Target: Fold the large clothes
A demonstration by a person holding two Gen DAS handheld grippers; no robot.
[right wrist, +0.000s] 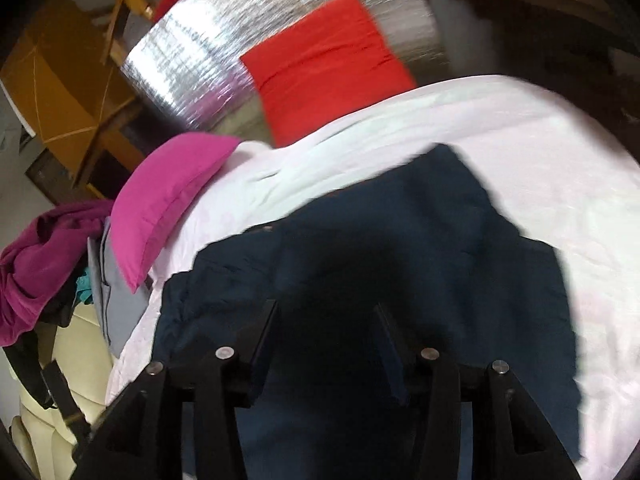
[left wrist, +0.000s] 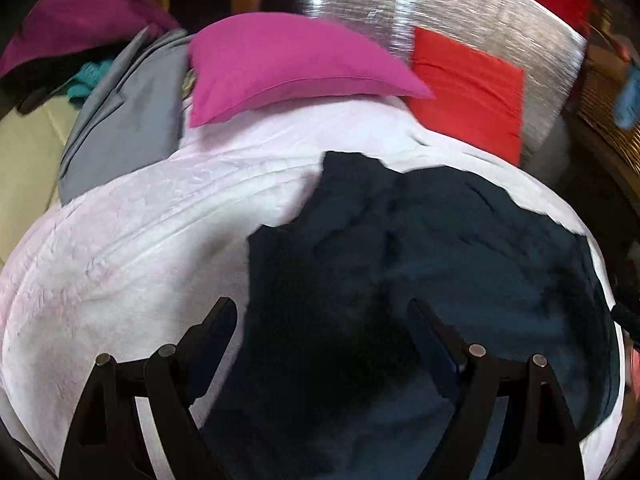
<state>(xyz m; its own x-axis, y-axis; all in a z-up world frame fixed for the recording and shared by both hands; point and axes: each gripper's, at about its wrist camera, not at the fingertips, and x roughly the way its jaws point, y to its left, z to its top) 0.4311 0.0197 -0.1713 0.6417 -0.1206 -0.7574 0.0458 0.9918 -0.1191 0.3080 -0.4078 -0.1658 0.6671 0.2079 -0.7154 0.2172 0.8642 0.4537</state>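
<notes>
Claws: left claw (left wrist: 322,320) wide, right claw (right wrist: 326,322) narrower, both empty | navy garment (left wrist: 420,240) spread on white bed sheet (left wrist: 140,220) directly beneath both, neither nearer | beyond: magenta pillow (left wrist: 288,68)

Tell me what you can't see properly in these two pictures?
- Dark garment: near end hidden behind the left tongs and cut off by the bottom edge, left view; same under the right tongs, right view.
- Garment type: folds lost in shadow and blur, both views.
- Teal item: mostly hidden by the grey cloth, left view.
- Blue thing: cut off at the right edge, blurred.
</notes>
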